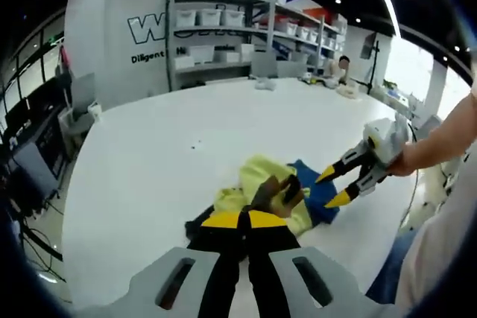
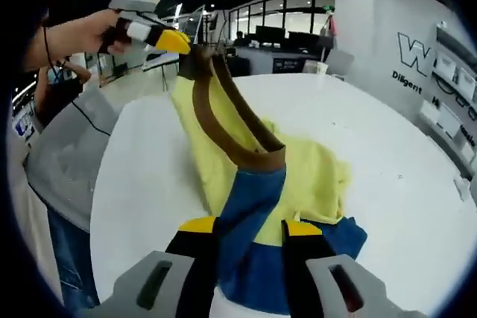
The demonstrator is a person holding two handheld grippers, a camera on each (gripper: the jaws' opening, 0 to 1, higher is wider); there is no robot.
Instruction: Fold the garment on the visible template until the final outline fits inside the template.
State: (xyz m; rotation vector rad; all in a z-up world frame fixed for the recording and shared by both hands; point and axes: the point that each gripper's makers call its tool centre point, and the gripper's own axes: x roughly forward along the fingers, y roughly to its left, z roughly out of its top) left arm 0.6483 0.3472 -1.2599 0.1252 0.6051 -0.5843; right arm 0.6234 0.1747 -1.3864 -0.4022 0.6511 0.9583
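White round table [image 1: 149, 161] carries a crumpled yellow, blue and brown cloth garment [image 2: 298, 176]; left gripper [image 2: 179, 41] pinches its lifted brown edge; right gripper [image 1: 337, 185] hangs spread beside it.

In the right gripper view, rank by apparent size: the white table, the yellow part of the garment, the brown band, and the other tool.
1. white table
2. yellow part of the garment
3. and 4. brown band and left tool: the band covers somewhat more of the picture, but the two sit at different distances from the camera, so this order is unsure.
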